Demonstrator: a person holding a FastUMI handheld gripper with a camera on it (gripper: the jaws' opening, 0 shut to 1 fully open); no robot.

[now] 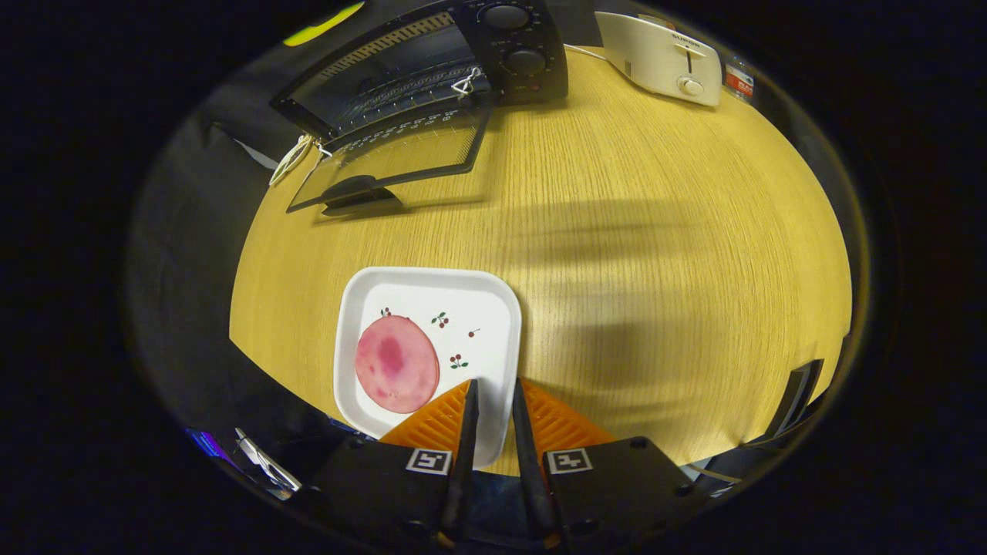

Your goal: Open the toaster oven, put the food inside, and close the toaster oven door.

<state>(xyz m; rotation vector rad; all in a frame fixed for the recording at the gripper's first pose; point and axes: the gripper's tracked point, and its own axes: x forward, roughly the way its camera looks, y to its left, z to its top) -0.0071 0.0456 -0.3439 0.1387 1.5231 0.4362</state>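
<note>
The black toaster oven (509, 46) stands at the far side of the wooden table (655, 254). Its glass door (401, 154) is folded down flat, handle (358, 189) toward me, and the wire rack shows inside. A white square plate (432, 297) with small cherry prints lies just ahead of my fingers. A round pink slice of meat (396, 364) rests on its left half. My gripper (493, 385) is at the plate's near right rim. The fingers stand close together with the rim between them, pinching it.
A white pop-up toaster (663, 58) stands to the right of the oven at the back. White cords (293, 158) hang off the door's left corner. Bare tabletop stretches between the plate and the oven door.
</note>
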